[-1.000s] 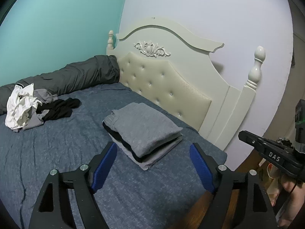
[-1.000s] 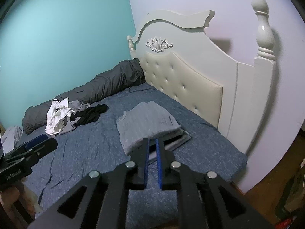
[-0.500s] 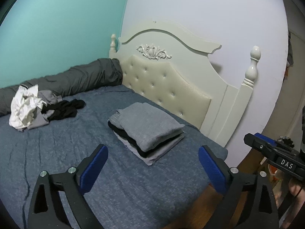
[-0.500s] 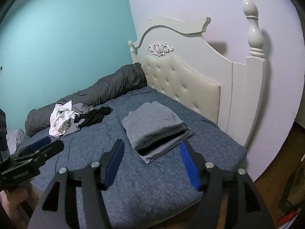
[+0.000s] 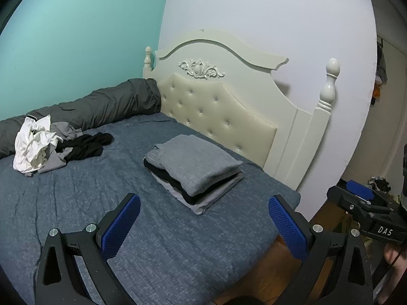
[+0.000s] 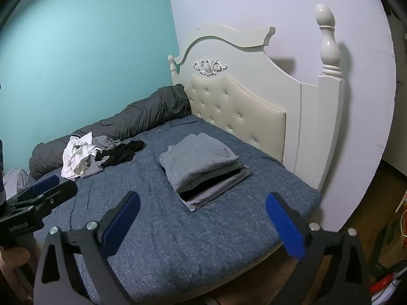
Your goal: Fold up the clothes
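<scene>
Nearest in each wrist view are the gripper's own black fingers with blue textured pads. The left gripper has its jaws spread wide and holds nothing; the right gripper likewise has its jaws spread wide and empty. Both hang above the near edge of the bed, clear of the cloth.

In the left wrist view the right gripper's body shows at the right edge, carrying white lettering "DAS". In the right wrist view the left gripper's body shows at the left edge with a white label too small to read. Part of a hand is visible beneath it.

The bed is covered by a blue mottled sheet. The stack of folded clothes lies on it toward the headboard side: grey garment on top, black and grey layers below, edges roughly squared.

Farther left, well apart from the stack, lies the pile of unfolded clothes: a crumpled white piece, grey pieces and a black piece, touching each other.

Behind the pile a rolled dark grey duvet runs along the teal wall to the headboard, which is cream, tufted, with a carved ornament and turned posts. The wall behind it is white. Wooden floor shows at the right.
</scene>
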A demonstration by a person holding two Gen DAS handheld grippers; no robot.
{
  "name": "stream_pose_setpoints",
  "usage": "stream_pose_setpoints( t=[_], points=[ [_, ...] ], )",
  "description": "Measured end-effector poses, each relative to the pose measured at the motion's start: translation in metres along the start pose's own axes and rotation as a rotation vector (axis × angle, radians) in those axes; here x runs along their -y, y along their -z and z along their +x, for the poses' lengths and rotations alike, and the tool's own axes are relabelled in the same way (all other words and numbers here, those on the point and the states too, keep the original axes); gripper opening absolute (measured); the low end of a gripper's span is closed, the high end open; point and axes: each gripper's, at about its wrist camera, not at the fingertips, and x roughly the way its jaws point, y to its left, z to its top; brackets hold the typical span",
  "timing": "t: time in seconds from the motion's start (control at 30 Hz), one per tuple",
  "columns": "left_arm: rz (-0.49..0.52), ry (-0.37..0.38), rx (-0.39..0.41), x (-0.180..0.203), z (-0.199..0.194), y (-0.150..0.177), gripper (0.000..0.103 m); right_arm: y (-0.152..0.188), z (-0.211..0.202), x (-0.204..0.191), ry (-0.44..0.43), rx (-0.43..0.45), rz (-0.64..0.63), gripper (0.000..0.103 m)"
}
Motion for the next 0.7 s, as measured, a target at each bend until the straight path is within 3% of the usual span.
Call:
stream_pose_setpoints(
  t=[0.7],
  points=[
    [0.017,-0.016,-0.024,-0.004,-0.007,0.022,0.103,0.022,-0.009,-0.003,0.000,0.007,0.015,0.103]
  ],
)
